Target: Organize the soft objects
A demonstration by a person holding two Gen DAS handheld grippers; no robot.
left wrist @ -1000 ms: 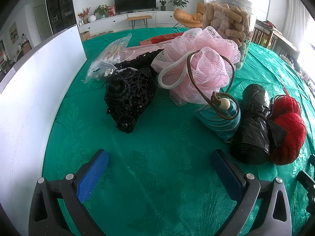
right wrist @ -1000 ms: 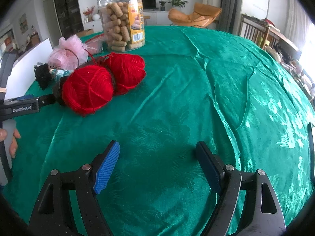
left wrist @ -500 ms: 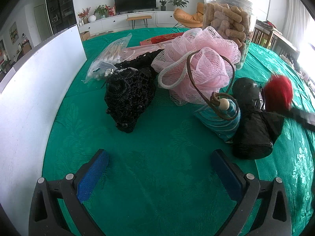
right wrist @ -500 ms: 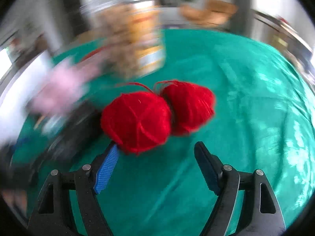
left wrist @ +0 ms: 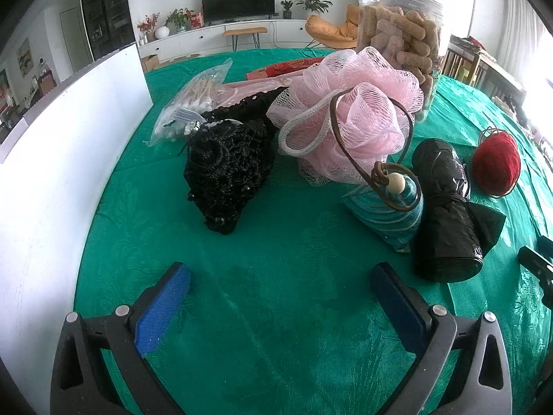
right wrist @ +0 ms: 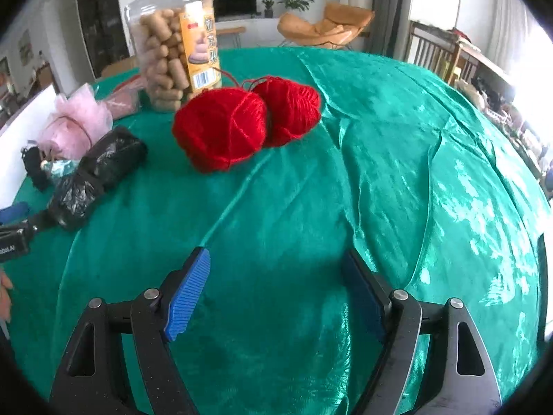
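Two red yarn balls [right wrist: 238, 128] lie together on the green cloth, ahead of my right gripper [right wrist: 276, 263], which is open and empty. Only one yarn ball [left wrist: 496, 166] shows at the far right of the left wrist view. My left gripper [left wrist: 280, 276] is open over bare cloth. Beyond it lie a black crochet piece [left wrist: 224, 169], a pink mesh pouf [left wrist: 349, 117], a teal striped pouch [left wrist: 390, 214] with a brown cord and bead, and a black plastic-bag roll [left wrist: 446, 207]. The roll [right wrist: 100, 173] lies left of the yarn, apart from it.
A clear jar of biscuit sticks [right wrist: 172, 48] stands behind the yarn. A bag of cotton swabs [left wrist: 193, 100] and a red packet [left wrist: 287, 67] lie at the back. A white panel [left wrist: 69, 159] borders the left. Wrinkled green cloth [right wrist: 414, 173] spreads to the right.
The red yarn has shifted away from the black roll, to the right in the left wrist view. The right gripper swung in close to the yarn, then drew back. The left gripper stayed still.
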